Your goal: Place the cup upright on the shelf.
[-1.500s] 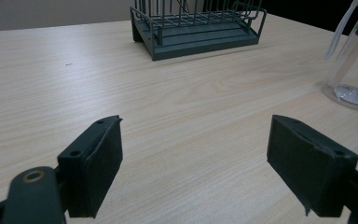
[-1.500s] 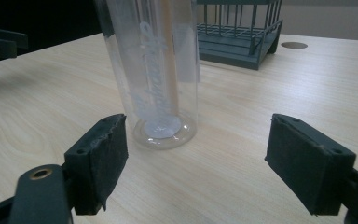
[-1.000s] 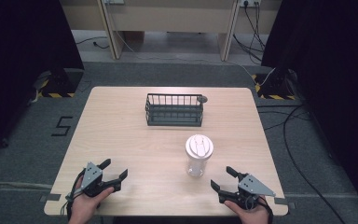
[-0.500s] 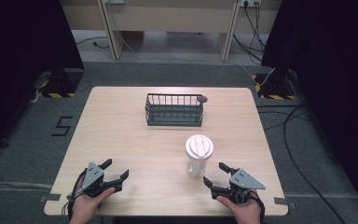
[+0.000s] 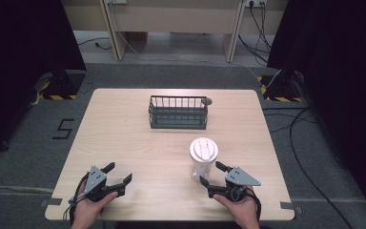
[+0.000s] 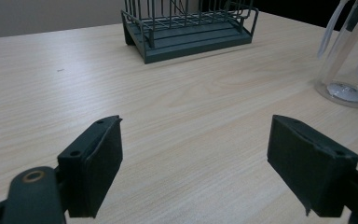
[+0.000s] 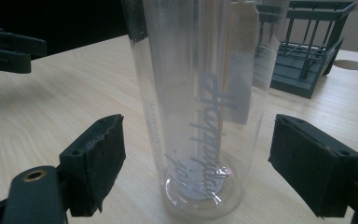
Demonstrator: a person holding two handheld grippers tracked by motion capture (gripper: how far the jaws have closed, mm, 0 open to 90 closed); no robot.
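Observation:
A clear plastic tumbler (image 5: 203, 157) with a white lid stands upright on the wooden table (image 5: 124, 133), right of centre. My right gripper (image 5: 210, 173) is open just in front of it. In the right gripper view the tumbler (image 7: 200, 107), with grey script lettering, stands between the two black pads (image 7: 98, 158) without touching either. My left gripper (image 5: 119, 172) rests open near the front left edge, with nothing between its pads (image 6: 95, 163). The tumbler's base (image 6: 349, 88) shows far right in the left gripper view.
A dark wire basket (image 5: 177, 112) stands at the table's back centre with nothing visible inside, and appears as the basket (image 6: 189, 28) and the basket (image 7: 307, 60) in the gripper views. A small round disc (image 5: 208, 101) lies by its right end. Bare wood lies between the grippers.
My right gripper has moved left and forward from the table's front right, so its open jaws now flank the tumbler's base. The left gripper has stayed put.

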